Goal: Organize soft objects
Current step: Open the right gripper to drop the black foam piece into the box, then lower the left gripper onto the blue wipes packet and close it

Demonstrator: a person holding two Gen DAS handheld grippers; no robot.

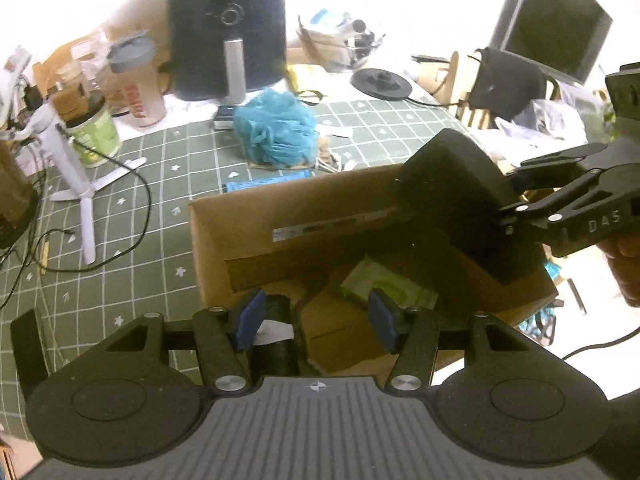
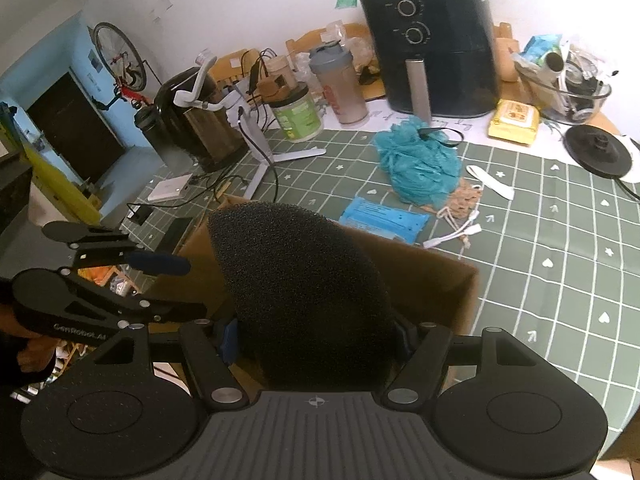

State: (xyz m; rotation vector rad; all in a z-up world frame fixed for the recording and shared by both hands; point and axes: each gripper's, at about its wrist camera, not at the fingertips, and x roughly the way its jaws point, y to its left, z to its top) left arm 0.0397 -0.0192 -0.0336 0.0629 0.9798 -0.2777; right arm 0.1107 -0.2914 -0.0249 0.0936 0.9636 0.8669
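The black, coarse foam sponge block (image 1: 460,200) hangs over the open brown cardboard box (image 1: 224,240) on my left wrist view, pinched at its near end by my right gripper (image 1: 508,196), tilted with its low corner above the right side of the box. My left gripper (image 1: 316,316) sits over the box's near edge, blue pads (image 1: 252,314) standing apart with nothing between them. Below them I can see a pale green packet (image 1: 384,286) already lying on the box floor. I judge the step is dropping the sponge in, so I would lower it until it clears the box wall before releasing it.

On the right wrist view, the sponge (image 2: 304,292) fills the middle and hides most of the box (image 2: 440,276); my right gripper (image 2: 316,340) is clamped on its sides. My left gripper (image 2: 160,284) stands off to the left, jaws parted and empty. The teal mesh bath pouf (image 2: 416,164) and blue flat packet (image 2: 384,218) lie on the green checked tablecloth (image 2: 560,240) beyond, likely next.
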